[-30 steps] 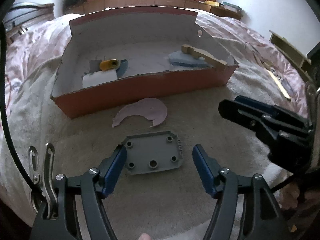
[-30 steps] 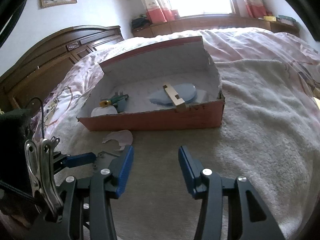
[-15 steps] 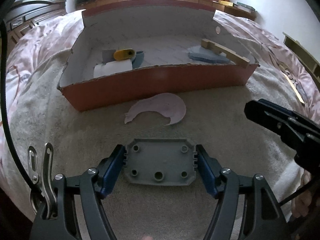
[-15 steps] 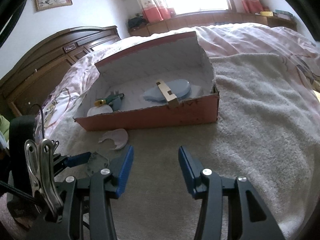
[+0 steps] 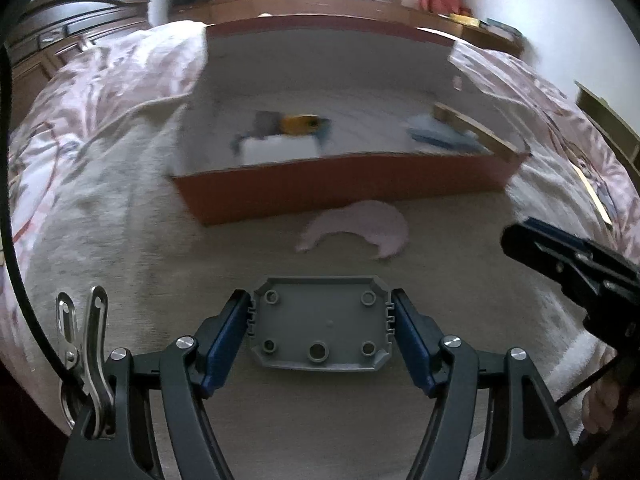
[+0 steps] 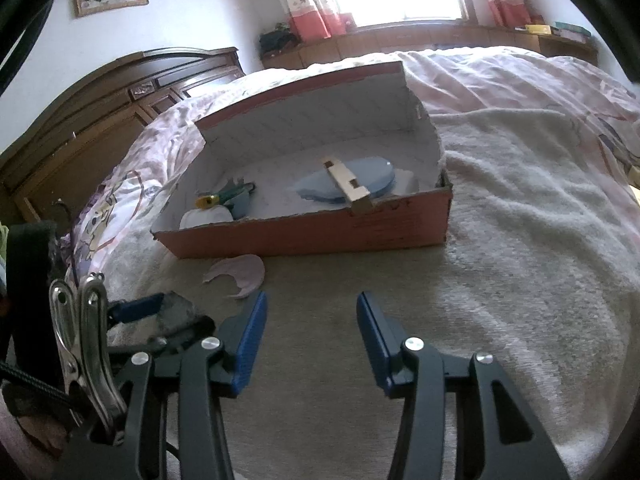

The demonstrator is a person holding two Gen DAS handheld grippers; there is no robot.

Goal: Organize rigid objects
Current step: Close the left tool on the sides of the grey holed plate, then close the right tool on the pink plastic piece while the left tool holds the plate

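Observation:
A grey plastic plate [image 5: 320,324] with round holes sits between the blue pads of my left gripper [image 5: 320,296], which is shut on its two short sides just above the beige blanket. The right wrist view shows this plate [image 6: 176,316] at the far left. A pink crescent piece [image 5: 360,224] [image 6: 240,272] lies in front of the orange cardboard box [image 5: 340,184] [image 6: 320,232]. My right gripper [image 6: 311,298] is open over the blanket with nothing between its fingers. It also shows at the right edge of the left wrist view [image 5: 520,236].
Inside the box lie a wooden piece [image 6: 348,180], a blue flat piece [image 6: 372,176], a yellow-handled tool [image 6: 216,198] and a white item [image 6: 204,216]. A wooden headboard [image 6: 100,112] stands at the left. A thin wooden slat [image 5: 596,196] lies on the pink quilt at the right.
My left gripper moved up around the grey plate and its pads now press on it. The box and the pink piece have slid right in its view. The right gripper kept still.

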